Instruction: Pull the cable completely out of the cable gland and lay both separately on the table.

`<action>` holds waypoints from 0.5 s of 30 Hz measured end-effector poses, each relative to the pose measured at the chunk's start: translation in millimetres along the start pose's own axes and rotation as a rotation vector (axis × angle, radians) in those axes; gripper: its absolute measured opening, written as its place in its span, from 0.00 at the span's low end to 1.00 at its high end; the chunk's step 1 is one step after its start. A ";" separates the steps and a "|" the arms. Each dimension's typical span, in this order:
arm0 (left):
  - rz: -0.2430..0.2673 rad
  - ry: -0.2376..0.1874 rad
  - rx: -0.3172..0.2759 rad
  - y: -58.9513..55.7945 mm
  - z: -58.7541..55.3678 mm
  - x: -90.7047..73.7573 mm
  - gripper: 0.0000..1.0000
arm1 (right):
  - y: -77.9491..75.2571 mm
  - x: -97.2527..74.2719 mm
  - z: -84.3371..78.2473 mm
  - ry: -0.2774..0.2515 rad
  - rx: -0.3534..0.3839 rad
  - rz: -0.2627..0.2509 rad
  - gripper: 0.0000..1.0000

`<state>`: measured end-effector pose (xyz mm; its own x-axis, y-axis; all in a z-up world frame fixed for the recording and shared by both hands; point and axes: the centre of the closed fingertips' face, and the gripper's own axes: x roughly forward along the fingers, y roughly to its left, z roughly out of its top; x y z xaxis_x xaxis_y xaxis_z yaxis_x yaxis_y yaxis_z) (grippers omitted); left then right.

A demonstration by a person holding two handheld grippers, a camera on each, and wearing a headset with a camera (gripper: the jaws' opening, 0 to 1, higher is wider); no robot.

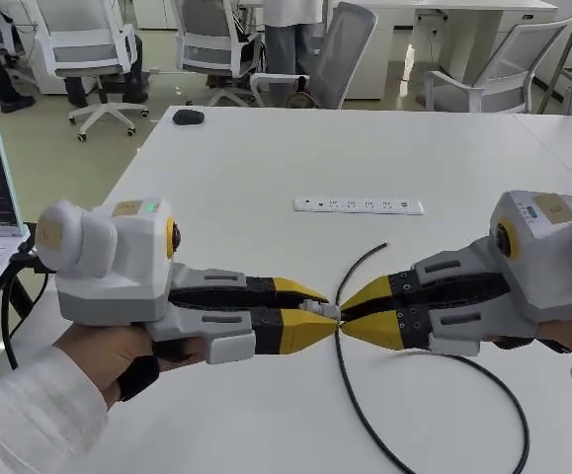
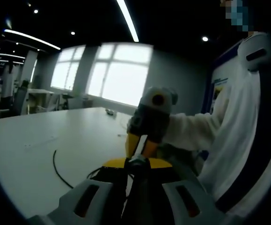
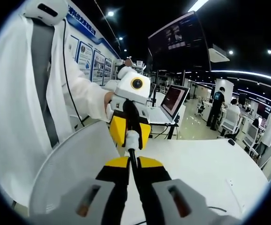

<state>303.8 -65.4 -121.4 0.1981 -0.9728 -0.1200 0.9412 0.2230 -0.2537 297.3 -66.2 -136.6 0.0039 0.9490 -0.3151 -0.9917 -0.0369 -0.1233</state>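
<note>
The fingers of the left gripper are clamped on the small white cable gland. The fingers of the right gripper, tip to tip with them, are pinched shut on the black cable just where it leaves the gland. Both are held in the air above the near edge of the counter, about midway along it.

We judge the pull barely begun, since the cable still runs into the gland. To do it well, we hold the left grip steady and draw the right gripper straight away along the cable's line, so nothing kinks at the gland's mouth. We expect to re-grip, as much cable is left.

The gland is a short pale sleeve, mostly hidden between the yellow fingertips. The cable is thin, black and limp. It curves toward the counter's far edge and loops wide toward its near right corner.
</note>
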 end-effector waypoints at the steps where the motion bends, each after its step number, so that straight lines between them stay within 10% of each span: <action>1: -0.003 -0.002 -0.003 -0.1 0.3 -0.4 0.16 | -0.2 -0.7 -0.7 0.000 0.003 -0.001 0.05; 15: 0.018 -0.014 -0.005 5.4 2.7 -9.5 0.16 | -7.3 -12.2 -9.3 0.020 0.023 -0.035 0.04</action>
<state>307.7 -55.1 -119.0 0.2186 -0.9694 -0.1113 0.9360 0.2406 -0.2568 305.7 -80.5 -140.6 0.0409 0.9433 -0.3294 -0.9936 0.0037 -0.1127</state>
